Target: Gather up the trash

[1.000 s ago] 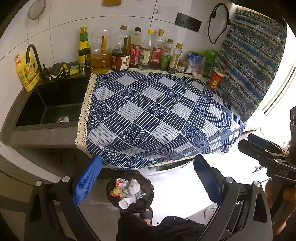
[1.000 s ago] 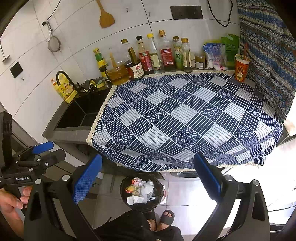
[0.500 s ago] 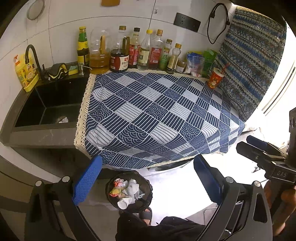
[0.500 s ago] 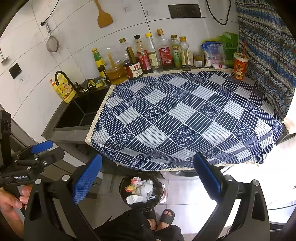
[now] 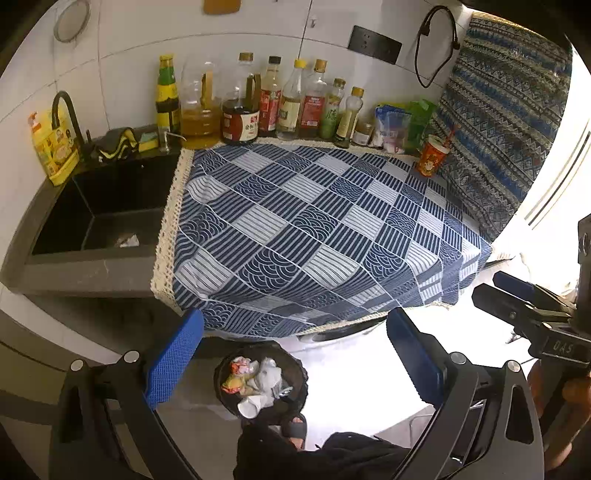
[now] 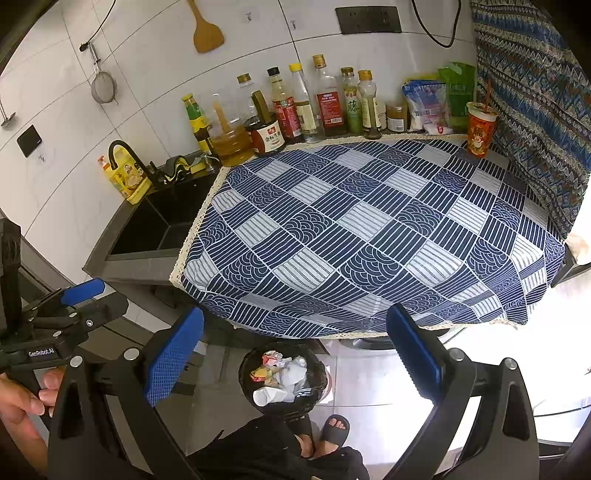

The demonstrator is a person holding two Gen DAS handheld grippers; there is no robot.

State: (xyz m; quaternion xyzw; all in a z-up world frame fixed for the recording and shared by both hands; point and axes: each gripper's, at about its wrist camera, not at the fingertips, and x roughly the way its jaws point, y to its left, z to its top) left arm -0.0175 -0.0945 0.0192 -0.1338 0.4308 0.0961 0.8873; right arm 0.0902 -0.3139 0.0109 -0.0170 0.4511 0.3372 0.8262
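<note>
It was a home kitchen: a black sink (image 6: 155, 229) with a curved faucet (image 6: 127, 153) sat beside a bench (image 5: 85, 275) draped in a blue patterned cloth (image 6: 369, 236), sauce and oil bottles (image 6: 295, 107) lined the white tiled wall (image 6: 147, 92), and a wooden spatula (image 6: 207, 31) and strainer (image 6: 103, 86) hung above.

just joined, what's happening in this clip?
A person holds a gripper in each hand above a kitchen counter covered by a blue patterned cloth. The left gripper and right gripper are both open and empty. On the floor below, a black trash bin already holds crumpled paper and wrappers. On the cloth only an orange paper cup with a straw stands, at the far right corner.
</note>
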